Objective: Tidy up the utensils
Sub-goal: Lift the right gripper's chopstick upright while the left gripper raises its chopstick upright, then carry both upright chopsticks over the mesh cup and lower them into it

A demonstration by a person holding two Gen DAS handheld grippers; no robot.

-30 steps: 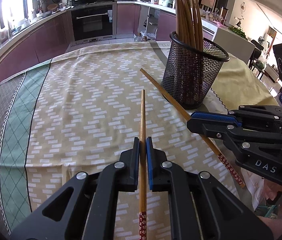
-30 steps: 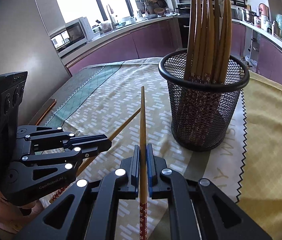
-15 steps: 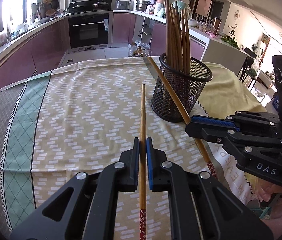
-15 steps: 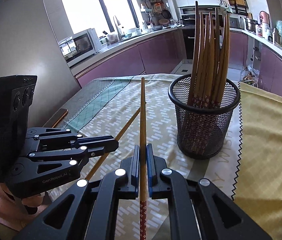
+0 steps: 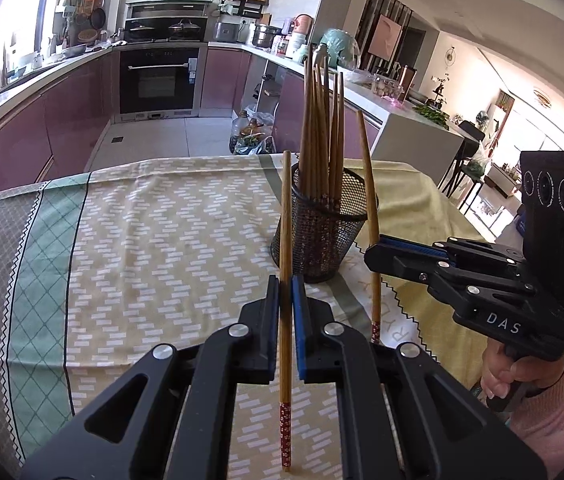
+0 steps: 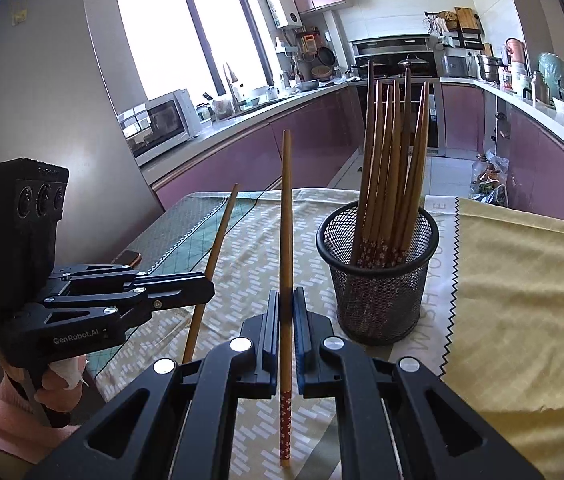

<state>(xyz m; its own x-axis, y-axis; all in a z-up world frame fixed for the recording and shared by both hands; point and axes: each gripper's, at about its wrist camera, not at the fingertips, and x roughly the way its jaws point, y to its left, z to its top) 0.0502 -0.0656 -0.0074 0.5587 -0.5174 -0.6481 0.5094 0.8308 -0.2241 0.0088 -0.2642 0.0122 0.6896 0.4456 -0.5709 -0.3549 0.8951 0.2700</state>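
Two tongs (image 5: 285,292) (image 6: 285,308) each clamping chopstick (image 5: 284,240) (image 6: 285,240), patterned tablecloth (image 5: 162,220), purple kitchen bkgd

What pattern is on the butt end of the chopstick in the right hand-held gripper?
Red with small white flowers on the chopstick, clearest in the right wrist view.

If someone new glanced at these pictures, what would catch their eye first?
Probably the two chopsticks held up off the patterned tablecloth: the left gripper is shut on one chopstick, the right gripper on another chopstick. Just beyond stands a black mesh holder packed with matching chopsticks.
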